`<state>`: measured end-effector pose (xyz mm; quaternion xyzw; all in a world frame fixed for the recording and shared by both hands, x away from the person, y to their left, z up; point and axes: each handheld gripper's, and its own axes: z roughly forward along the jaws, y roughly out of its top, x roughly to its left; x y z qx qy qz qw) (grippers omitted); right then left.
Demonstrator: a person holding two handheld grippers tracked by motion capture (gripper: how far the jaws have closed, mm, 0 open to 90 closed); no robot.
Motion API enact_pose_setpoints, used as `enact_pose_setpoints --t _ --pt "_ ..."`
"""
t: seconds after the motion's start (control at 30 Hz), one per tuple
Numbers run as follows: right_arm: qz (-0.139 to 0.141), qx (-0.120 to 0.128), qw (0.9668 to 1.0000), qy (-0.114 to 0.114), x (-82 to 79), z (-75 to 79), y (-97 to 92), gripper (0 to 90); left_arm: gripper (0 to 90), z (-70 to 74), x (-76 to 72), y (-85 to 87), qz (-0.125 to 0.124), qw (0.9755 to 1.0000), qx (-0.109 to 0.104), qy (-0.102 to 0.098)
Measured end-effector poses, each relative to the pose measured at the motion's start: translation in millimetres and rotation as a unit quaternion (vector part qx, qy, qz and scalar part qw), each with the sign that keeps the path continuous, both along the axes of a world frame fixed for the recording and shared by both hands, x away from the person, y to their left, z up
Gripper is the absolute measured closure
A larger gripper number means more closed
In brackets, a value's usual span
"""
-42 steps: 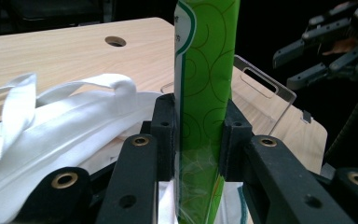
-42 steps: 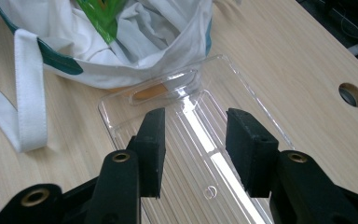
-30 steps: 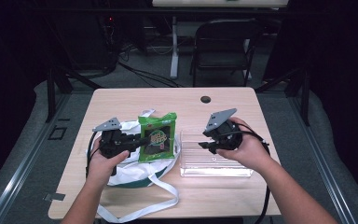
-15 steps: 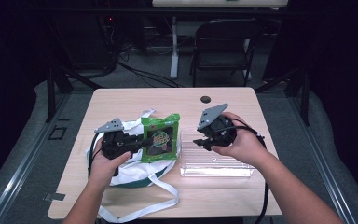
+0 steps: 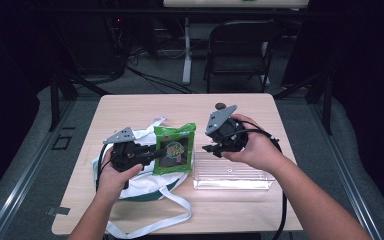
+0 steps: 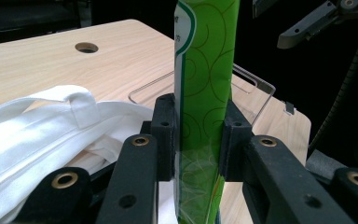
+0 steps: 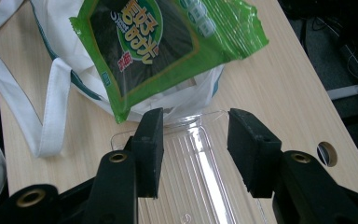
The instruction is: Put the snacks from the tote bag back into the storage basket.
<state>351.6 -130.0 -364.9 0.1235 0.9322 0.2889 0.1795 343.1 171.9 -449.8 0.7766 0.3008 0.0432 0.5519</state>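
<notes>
Clamping the glossy green snack packet (image 5: 174,148) by its left edge, the left hand-held gripper (image 5: 156,153) holds it above the white cloth bag (image 5: 145,180) near the tabletop's (image 5: 145,107) left side. The right hand-held gripper (image 5: 208,148), jaws apart, hangs over the clear plastic tray (image 5: 232,178); bare wood lies beyond. The packet hides part of the bag.

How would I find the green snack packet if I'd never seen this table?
Look at the wooden table, then the white cloth bag on its left side. Above it, the left gripper holds the packet, the table's one bright green thing, with a dark label.
</notes>
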Motion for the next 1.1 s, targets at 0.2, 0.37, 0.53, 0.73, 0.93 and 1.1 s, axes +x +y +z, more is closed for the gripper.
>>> enact_pose_setpoints --t 0.2,0.37,0.53,0.73,0.93,1.1 --pt "0.009 -0.005 0.9999 -0.005 0.0 5.5 8.0 54.5 72.7 -0.4 -0.7 -2.4 -0.005 1.0 0.003 -0.001" --pt "0.013 -0.009 0.9998 -0.01 0.7 9.2 11.3 52.5 72.7 -0.3 -1.9 -5.2 -0.01 0.9999 0.004 -0.003" --pt "0.016 -0.006 0.9998 -0.013 0.2 11.8 14.6 50.7 72.7 -0.6 -3.0 -8.4 -0.014 0.9999 0.005 -0.004" --pt "0.022 -0.012 0.9995 -0.02 0.1 14.3 21.5 48.0 72.7 -1.4 -4.2 -12.3 -0.02 0.9997 0.011 -0.005" --pt "0.028 -0.016 0.9992 -0.024 0.6 15.3 28.8 46.3 72.7 -2.7 -6.2 -18.8 -0.03 0.9994 0.016 -0.007" --pt "0.036 -0.02 0.9989 -0.024 -0.1 14.8 35.8 45.9 72.7 -3.0 -8.1 -23.2 -0.037 0.9991 0.021 -0.009"
